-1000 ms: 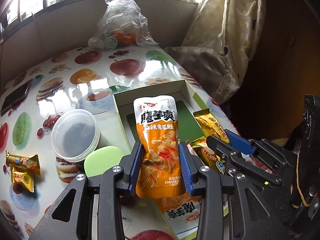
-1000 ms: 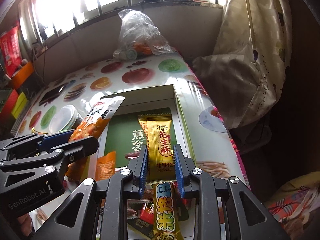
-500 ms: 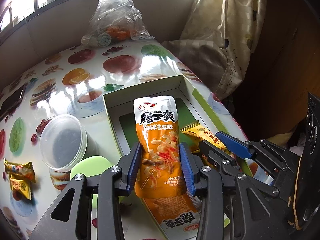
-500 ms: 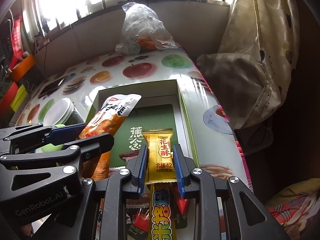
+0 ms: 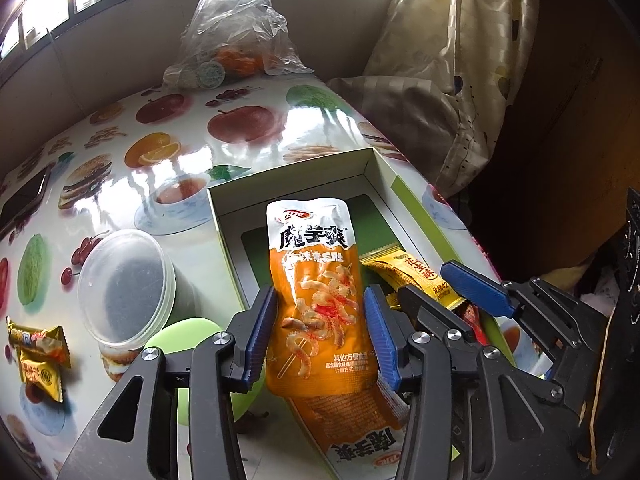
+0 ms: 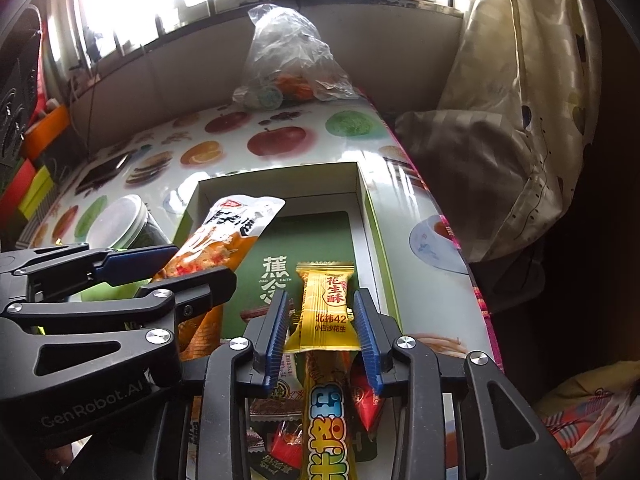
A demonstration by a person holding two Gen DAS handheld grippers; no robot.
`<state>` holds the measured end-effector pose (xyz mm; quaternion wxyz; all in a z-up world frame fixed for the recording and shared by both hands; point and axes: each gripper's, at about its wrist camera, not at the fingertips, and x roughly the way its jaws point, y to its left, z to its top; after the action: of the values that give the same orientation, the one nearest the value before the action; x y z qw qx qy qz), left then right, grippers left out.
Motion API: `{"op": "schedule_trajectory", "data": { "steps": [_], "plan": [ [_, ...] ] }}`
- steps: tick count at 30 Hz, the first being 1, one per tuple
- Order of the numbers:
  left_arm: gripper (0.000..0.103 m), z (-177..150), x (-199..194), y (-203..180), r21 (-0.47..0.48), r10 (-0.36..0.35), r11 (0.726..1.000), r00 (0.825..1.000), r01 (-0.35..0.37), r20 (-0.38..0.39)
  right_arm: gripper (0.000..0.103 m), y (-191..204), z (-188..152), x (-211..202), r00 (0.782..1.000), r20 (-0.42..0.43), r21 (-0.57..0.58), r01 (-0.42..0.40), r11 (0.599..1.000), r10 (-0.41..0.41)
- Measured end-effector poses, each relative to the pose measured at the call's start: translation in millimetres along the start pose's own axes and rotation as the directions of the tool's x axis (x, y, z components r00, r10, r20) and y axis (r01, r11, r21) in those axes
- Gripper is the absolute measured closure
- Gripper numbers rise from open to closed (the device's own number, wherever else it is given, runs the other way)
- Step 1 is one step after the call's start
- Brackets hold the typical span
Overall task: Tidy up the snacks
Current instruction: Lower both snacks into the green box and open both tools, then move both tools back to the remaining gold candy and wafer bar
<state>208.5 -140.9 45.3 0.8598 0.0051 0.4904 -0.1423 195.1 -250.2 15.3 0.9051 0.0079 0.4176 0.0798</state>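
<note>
Left wrist view
Left gripper (image 5: 320,332): fingers (image 5: 262,332) opening; the orange-and-white foil snack pouch (image 5: 316,296) stands between them, its sides just beside the blue pads; whether the pads press on it cannot be told.
Pouch position: upright, upper end over the shallow white-and-green cardboard box (image 5: 292,184), lower end over a second pouch of the same print (image 5: 360,432) lying flat at the box's near end.
Right gripper (image 5: 448,284): enters from the right, over a yellow peanut-candy wrapper (image 5: 412,272) inside the box.
Bench (image 5: 132,184): glossy fruit-and-food print cover; carries a round clear-lidded plastic tub (image 5: 124,284), a flat pale-green round lid (image 5: 188,344) just beside the tub, and two small gold-wrapped candies (image 5: 38,352) at the left edge.
Far end: crumpled clear plastic bag (image 5: 236,36) with orange contents, against the wall.

Right wrist view
Right gripper (image 6: 325,332): fingers (image 6: 276,332) opening; the yellow wrapper (image 6: 326,308) lies between them with a gap on each side, not pinched.
Wrapper position: inside the box (image 6: 372,216), resting on a long yellow stick pack (image 6: 326,412) among red and dark small packets.
Left gripper (image 6: 188,268): at left, with the orange pouch (image 6: 224,240) between its fingers, tilted over the box's left wall.
Box floor: green printed panel (image 6: 316,244), far half bare.
</note>
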Motion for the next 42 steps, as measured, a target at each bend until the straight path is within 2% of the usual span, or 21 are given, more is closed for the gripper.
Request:
{"op": "schedule_trajectory", "data": {
  "steps": [20,29,42],
  "plan": [
    [0.054,-6.7,-46.2,-1.3,0.01,-0.006,1.0,0.996,0.006,0.09,0.057,10.8,-0.3,-29.6,0.998,0.032,0.002,0.05,0.999,-0.05],
    [0.054,-22.4,-72.6,6.4,0.003,-0.005,1.0,0.992,0.005,0.127,0.056,20.9,-5.1,-48.5,0.997,0.059,0.02,0.042,0.999,-0.043],
    [0.054,-48.6,-104.6,39.6,-0.054,0.042,0.998,0.983,-0.033,0.18,0.056,56.2,-8.7,-67.0,0.995,0.098,0.003,-0.012,1.0,0.012]
  ]
}}
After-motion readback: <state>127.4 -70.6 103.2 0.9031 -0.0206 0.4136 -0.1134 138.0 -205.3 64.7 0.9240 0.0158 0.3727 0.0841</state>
